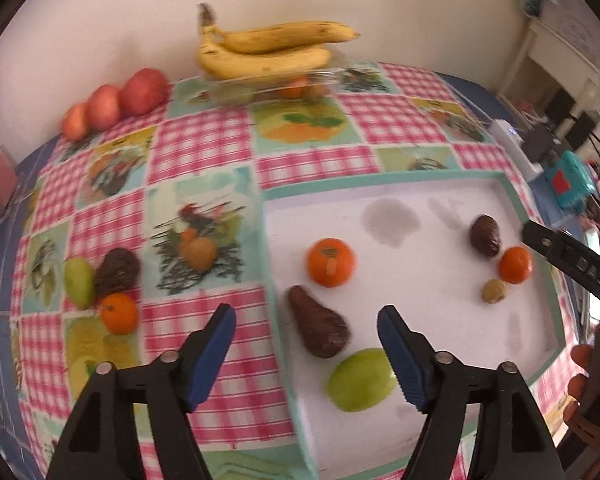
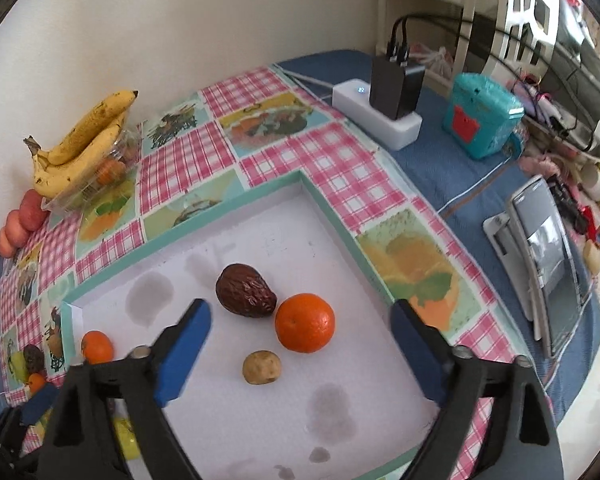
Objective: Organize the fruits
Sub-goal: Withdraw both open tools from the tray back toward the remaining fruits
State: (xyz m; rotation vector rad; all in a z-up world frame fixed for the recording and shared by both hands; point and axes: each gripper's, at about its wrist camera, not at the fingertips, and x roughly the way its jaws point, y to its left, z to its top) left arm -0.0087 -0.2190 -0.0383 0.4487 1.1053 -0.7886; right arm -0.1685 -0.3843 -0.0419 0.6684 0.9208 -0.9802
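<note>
The brown avocado [image 1: 318,328], low centre of the left view on the white tray [image 1: 440,216], looks firm, lightish and rough-skinned; I would pinch its fat belly. The green pear [image 1: 360,380] lies just beside it. Left tool [image 1: 306,320] and right tool [image 2: 300,320] both gape, empty.
</note>
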